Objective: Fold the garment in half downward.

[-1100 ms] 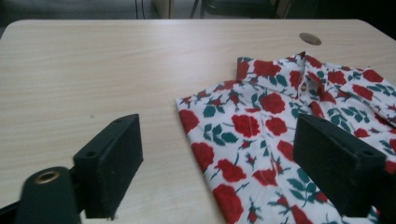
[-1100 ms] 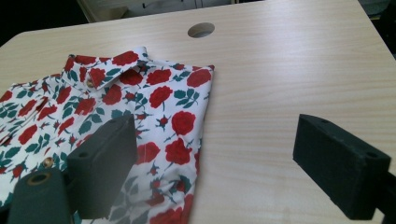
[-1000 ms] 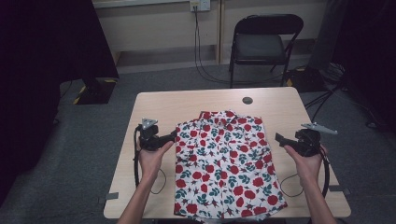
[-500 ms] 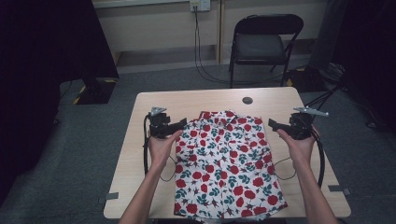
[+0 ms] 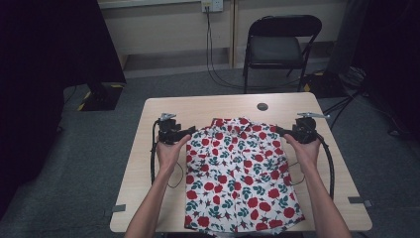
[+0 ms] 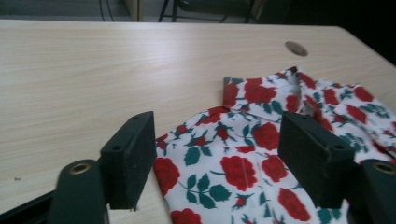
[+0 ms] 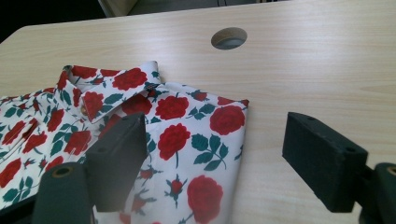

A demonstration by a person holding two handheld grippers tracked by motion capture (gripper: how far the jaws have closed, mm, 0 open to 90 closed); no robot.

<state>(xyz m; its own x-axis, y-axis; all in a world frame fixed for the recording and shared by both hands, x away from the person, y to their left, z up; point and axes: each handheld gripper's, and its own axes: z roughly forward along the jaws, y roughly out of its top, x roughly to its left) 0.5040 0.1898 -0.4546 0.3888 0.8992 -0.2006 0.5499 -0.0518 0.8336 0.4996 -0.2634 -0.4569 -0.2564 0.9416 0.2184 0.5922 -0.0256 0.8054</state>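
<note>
1. While both hands travelled away from the person along the sides of the floral shirt (image 5: 237, 173), from its middle toward its collar end, the left gripper (image 5: 184, 133) and the right gripper (image 5: 283, 131) came to rest at the two shoulder corners.
2. Both pairs of jaws had just been closing a little, yet they stood wide apart and pinched nothing.
3. On the left gripper view, the shoulder edge of the shirt lay between the jaws, on the worktop (image 6: 93, 79), without pad contact.
4. On the right gripper view, the folded shoulder corner lay just inside the left jaw, bare wood under the other.
5. The shirt lay flat, buttoned side up, collar toward the far edge.
6. Judging by this, a two-handed pinch at the shoulders came next, probably for a fold or lift.
</note>
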